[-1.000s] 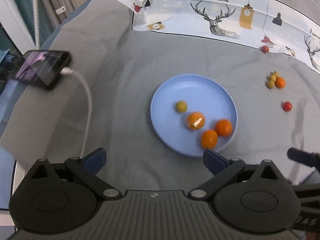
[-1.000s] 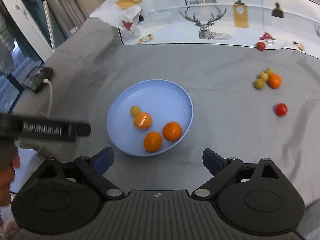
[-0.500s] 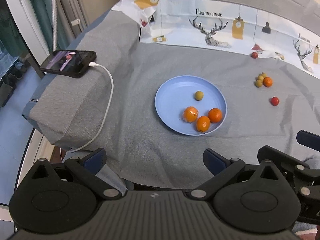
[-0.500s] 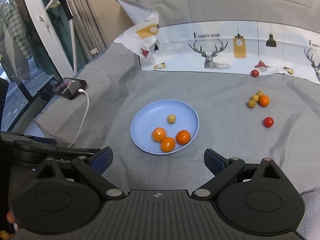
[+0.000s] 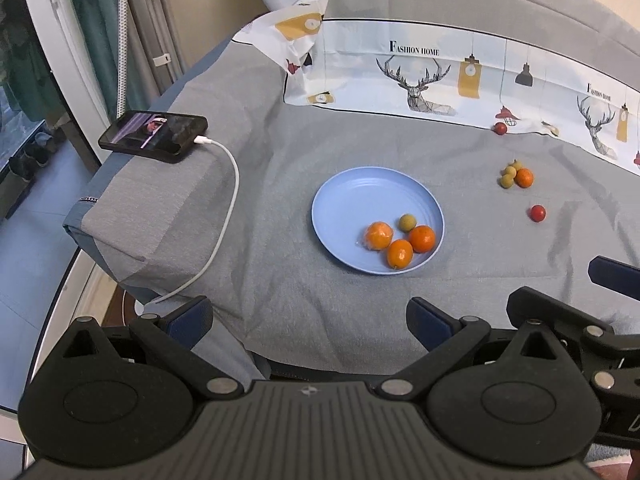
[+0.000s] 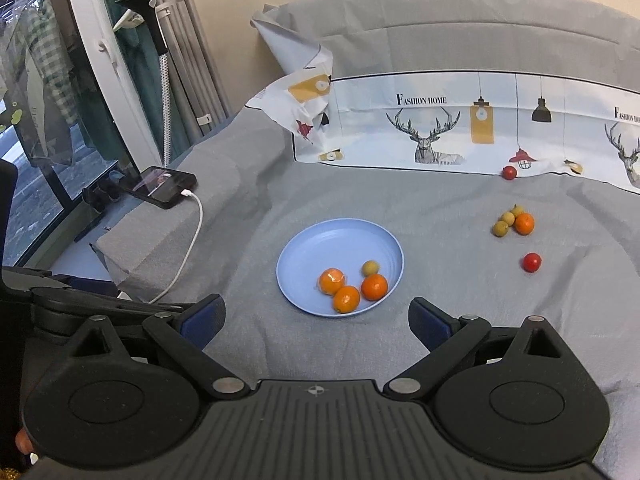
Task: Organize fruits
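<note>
Fruits are split between two spots on the grey bed point(image 5: 280, 152). The blue plate point(image 6: 304, 256) mid-bed is likely the collection spot. It holds three oranges point(image 6: 374, 286) and one small greenish fruit point(image 6: 370, 268), bunched at its near-right side. Well right of the plate lies a loose cluster point(image 6: 514, 222) of one orange and three greenish fruits, touching. Two red tomatoes point(image 6: 531, 262) sit apart, one by the printed cloth point(image 6: 440, 128). Left gripper point(image 5: 308, 316) and right gripper point(image 6: 316, 318) hang back near the bed edge, jaws wide, nothing held, probably between picks. Oranges look glossy; one seems wrapped.
</note>
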Tool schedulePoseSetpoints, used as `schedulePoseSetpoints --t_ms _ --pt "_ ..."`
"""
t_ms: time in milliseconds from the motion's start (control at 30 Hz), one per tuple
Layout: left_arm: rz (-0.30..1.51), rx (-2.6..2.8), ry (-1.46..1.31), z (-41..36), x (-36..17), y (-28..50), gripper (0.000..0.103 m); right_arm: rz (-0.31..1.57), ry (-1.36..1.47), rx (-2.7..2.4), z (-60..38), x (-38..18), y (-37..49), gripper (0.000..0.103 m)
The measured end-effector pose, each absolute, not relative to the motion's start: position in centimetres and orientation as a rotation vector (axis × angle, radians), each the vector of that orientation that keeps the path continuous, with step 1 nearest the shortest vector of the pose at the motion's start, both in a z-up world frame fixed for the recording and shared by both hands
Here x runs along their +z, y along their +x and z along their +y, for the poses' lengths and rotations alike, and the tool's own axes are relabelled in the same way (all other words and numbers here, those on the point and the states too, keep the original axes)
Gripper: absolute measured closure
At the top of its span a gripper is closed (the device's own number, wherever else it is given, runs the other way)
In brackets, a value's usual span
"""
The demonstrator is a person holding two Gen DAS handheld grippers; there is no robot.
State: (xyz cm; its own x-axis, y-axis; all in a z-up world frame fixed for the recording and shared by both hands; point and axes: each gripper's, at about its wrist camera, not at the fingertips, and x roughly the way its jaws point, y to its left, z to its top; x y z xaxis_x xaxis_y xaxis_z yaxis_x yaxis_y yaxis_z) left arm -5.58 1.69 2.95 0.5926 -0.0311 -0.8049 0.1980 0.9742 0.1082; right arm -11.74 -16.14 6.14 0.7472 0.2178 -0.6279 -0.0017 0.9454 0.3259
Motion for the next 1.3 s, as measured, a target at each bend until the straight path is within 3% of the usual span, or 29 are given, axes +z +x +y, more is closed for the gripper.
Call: schedulePoseSetpoints --t_ms 833,1067,1300 --pt "1.007 -0.124 0.221 0.5 1.0 -3.5 0.000 0.759 0.338 0.119 -16.8 4.7 -10.8 0.005" --pt "1.091 -0.120 0.229 -1.9 -0.9 0.3 0.000 0.773 0.387 0.008 -20.8 1.8 -9.0 0.005" --pt "1.111 -0.206 0.276 -9.4 -2.9 5.8 0.000 0.808 0.394 -0.176 -26.9 -3.8 -6.6 0.005"
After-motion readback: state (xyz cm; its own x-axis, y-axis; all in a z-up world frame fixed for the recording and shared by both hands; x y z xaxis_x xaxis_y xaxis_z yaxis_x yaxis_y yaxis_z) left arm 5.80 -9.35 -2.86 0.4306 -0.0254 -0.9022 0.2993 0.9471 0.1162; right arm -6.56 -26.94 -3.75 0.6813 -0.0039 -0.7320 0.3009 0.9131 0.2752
